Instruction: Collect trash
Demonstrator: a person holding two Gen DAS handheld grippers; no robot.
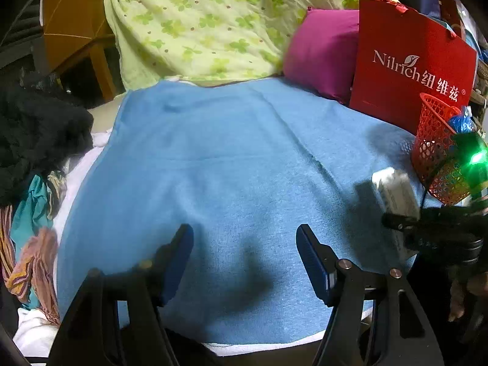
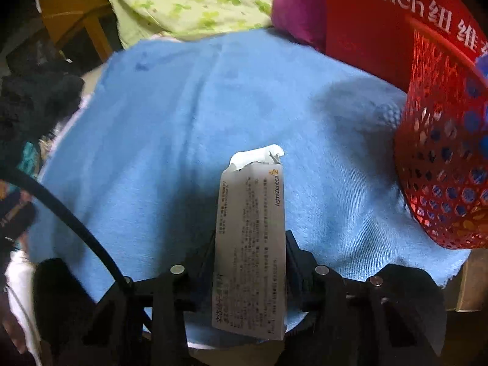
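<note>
My right gripper (image 2: pixel 250 241) is shut on a white AstraZeneca medicine box (image 2: pixel 250 238), torn open at its far end, held above the blue towel (image 2: pixel 170 116). The same box (image 1: pixel 395 192) and right gripper (image 1: pixel 402 225) show at the right of the left wrist view. A red mesh basket (image 2: pixel 442 164) stands at the right, close to the box, with blue wrappers inside; it also shows in the left wrist view (image 1: pixel 436 149). My left gripper (image 1: pixel 245 241) is open and empty over the near part of the towel (image 1: pixel 213 167).
A red Nilrich paper bag (image 1: pixel 408 70) stands behind the basket, beside a magenta cushion (image 1: pixel 323 55). A green flowered quilt (image 1: pixel 207 21) lies at the back. Dark and striped clothes (image 1: pixel 33 158) pile at the left. A black cable (image 2: pixel 70 213) crosses the lower left.
</note>
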